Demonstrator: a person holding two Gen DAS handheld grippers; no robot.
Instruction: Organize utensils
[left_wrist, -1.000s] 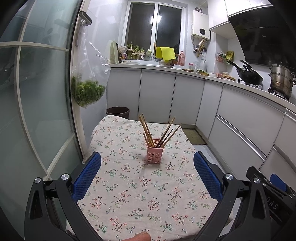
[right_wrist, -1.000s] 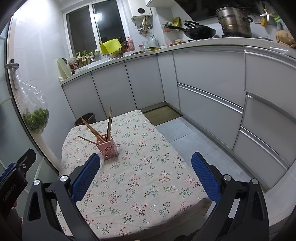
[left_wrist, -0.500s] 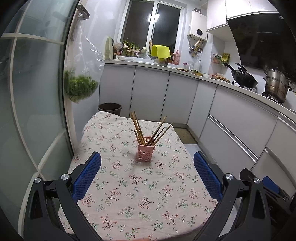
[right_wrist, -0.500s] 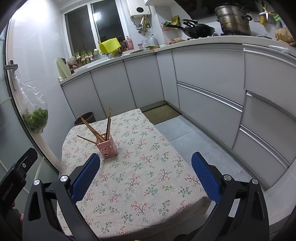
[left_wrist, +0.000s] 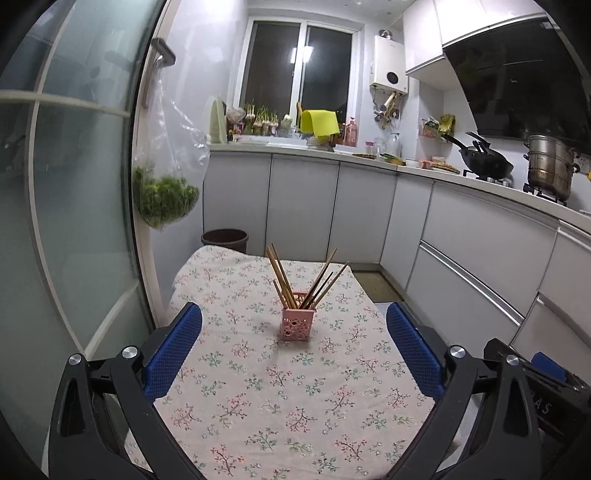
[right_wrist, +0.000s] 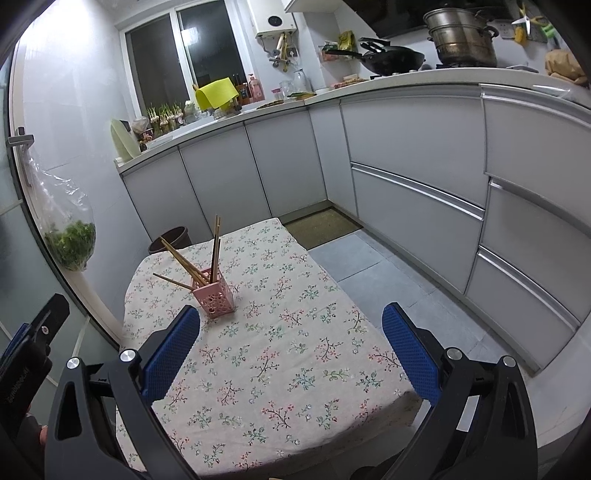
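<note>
chopsticks (left_wrist: 295, 282) in pink holder (left_wrist: 297, 325) | ahead of spread left jaws | clear

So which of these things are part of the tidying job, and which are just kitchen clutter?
Part of the job:
chopsticks
pink holder

Just lying about:
bag of greens
brown bin
black wok
steel pot
yellow cloth

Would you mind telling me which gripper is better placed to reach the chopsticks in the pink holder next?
Left, probably. The holder sits centred between the open left gripper fingers; for the open right gripper it lies off beside the left finger, its chopsticks leaning away.
</note>
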